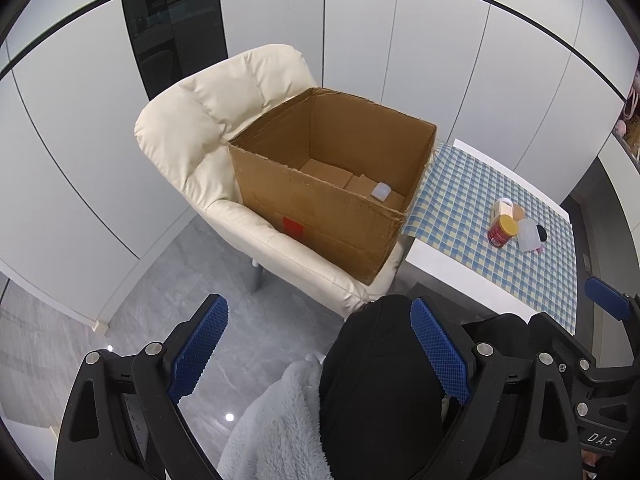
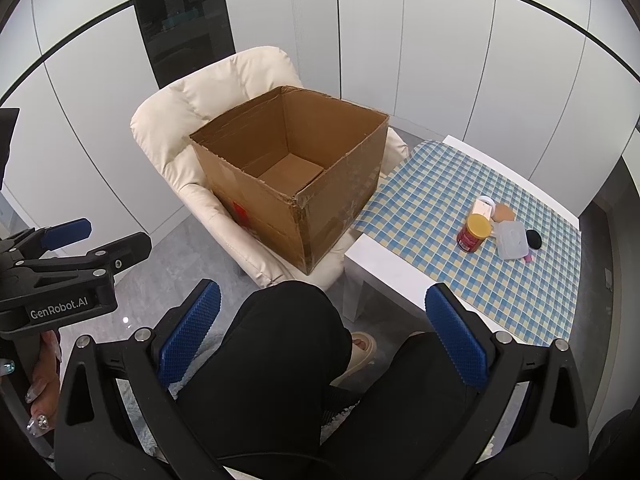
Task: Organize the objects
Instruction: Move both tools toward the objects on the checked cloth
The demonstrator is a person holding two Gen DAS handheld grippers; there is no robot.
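Note:
An open cardboard box stands on a cream armchair; a small pale object lies on its floor. On the checked cloth of the white table sits a cluster: a red jar with a yellow lid, a clear plastic case, a white carton, a tan round piece and a black puff. My left gripper and right gripper both hang open and hold nothing, well short of the objects, over a person's black-trousered knees.
White cabinet panels and a dark glass strip stand behind the chair. Grey tile floor lies left of the chair. A fluffy grey blanket covers the lap. The person's sandalled foot rests by the table leg.

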